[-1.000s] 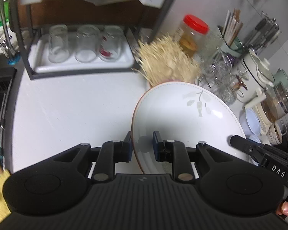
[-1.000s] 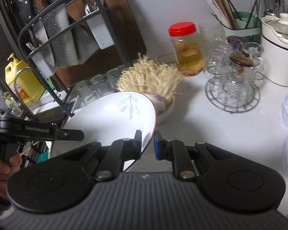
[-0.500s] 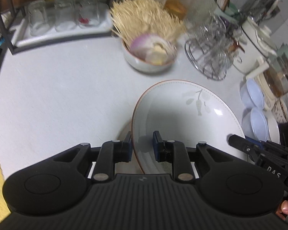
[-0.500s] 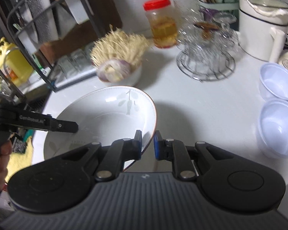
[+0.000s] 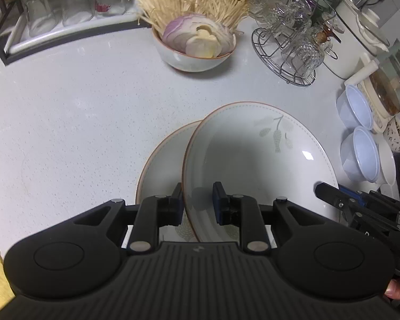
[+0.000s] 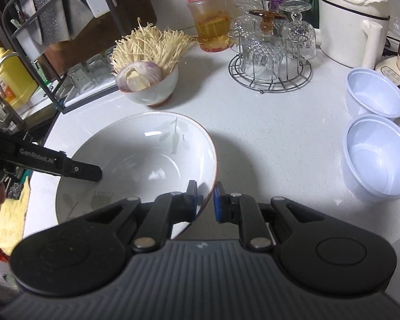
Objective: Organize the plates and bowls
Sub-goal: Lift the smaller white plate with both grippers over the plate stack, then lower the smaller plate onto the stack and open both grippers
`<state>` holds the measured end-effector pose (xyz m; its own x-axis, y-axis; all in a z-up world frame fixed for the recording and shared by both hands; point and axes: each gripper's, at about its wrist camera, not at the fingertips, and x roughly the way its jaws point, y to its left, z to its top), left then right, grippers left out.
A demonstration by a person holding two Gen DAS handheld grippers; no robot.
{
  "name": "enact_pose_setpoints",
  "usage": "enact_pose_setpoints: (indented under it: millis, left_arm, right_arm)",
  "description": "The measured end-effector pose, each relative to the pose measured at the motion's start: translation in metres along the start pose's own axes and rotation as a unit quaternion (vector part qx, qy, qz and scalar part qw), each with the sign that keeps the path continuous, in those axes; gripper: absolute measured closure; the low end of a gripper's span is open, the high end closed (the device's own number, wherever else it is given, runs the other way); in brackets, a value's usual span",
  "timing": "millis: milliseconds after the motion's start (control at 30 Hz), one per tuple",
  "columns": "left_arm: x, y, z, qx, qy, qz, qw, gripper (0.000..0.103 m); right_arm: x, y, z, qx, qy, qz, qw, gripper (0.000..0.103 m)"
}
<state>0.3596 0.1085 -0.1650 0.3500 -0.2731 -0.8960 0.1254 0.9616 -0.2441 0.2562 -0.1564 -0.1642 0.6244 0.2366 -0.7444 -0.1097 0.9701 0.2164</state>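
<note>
Fingers (image 5: 220, 200) of both grippers pinch plate (image 5: 253, 160) rim

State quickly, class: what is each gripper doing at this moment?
Left gripper: shut on the left rim of the leaf-patterned plate.
Right gripper: shut on the same plate's right rim.

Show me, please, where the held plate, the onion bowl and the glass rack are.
held plate (image 5: 253, 165), left wrist view, on its inner surface.
onion bowl (image 5: 192, 62), left wrist view, on its outer wall.
glass rack (image 6: 270, 82), right wrist view, on its wire base.
</note>
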Motion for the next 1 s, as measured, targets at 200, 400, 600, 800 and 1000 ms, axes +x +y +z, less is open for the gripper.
enact_pose_setpoints:
  millis: [200, 400, 600, 800, 1000]
  left_arm:
    - [0.005, 0.0, 0.001, -0.007, 0.011, 0.003, 0.9999, 0.077]
    - [0.006, 0.008, -0.003, -0.032, 0.023, -0.003, 0.9992, 0.077]
    - [0.004, 0.028, -0.001, -0.069, 0.032, -0.009, 0.9971, 0.076]
    - [-0.003, 0.031, 0.001, -0.075, 0.017, -0.003, 0.997, 0.076]
    - [-0.021, 0.027, 0.003, -0.078, -0.02, 0.005, 0.9967, 0.075]
  right_arm:
    - [0.003, -0.003, -0.003, -0.009, 0.004, 0.008, 1.0, 0.088]
    - [0.002, -0.002, -0.001, -0.024, 0.006, 0.014, 1.0, 0.088]
    - [0.007, 0.002, 0.0, -0.033, 0.013, 0.025, 0.999, 0.089]
    - [0.015, 0.005, 0.001, -0.033, 0.026, 0.031, 0.999, 0.089]
    - [0.011, 0.001, 0.006, -0.004, 0.013, 0.023, 1.0, 0.086]
